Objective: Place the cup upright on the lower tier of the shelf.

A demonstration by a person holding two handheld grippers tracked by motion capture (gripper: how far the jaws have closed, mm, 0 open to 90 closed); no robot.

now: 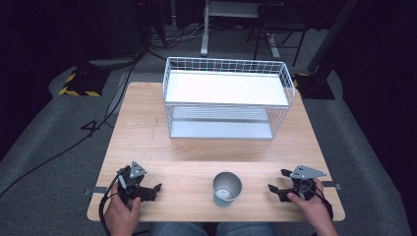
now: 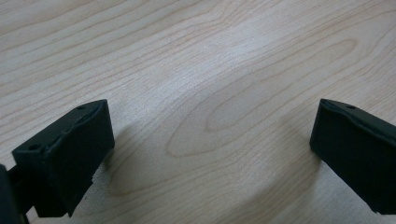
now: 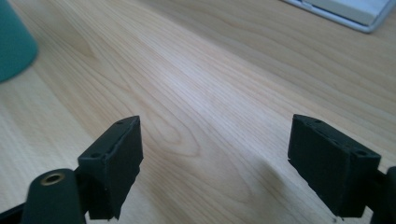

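L gripper, R gripper: both w/ jaws spread wide, holding nothing, resting on table. Cup: upright btwn them, untouched. Wire rack: beyond, shelves bare. Progress: not started; grasp and any placing remain.

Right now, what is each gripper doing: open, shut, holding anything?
Left gripper: open, holding nothing, low over the table.
Right gripper: open, holding nothing, beside the cup.

The cup is teal outside and silvery inside. The table is pale wood with wavy grain. The wire rack is white, its 2 shelves white and light grey. Both grippers, left and right, are black with grey plates.
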